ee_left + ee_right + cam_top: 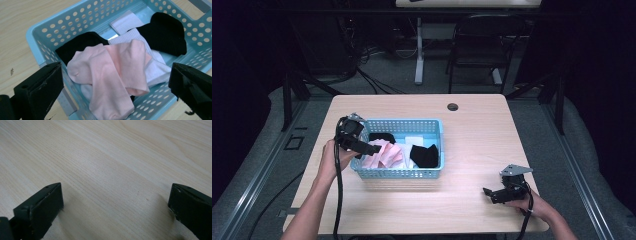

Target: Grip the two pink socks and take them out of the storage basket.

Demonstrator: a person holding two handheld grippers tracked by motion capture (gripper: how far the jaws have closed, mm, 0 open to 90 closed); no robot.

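Observation:
A light blue perforated basket sits at the middle left of the wooden table. Inside lie pink socks, black socks and white socks. My left gripper hovers open over the basket's left end, its jaws spread wide above the pink socks with nothing between them. My right gripper rests low near the table's front right, open, over bare wood.
A cable hole marks the table's far side. Beyond the table stand a dark chair and a white table leg. Cables trail from both grippers toward the front edge.

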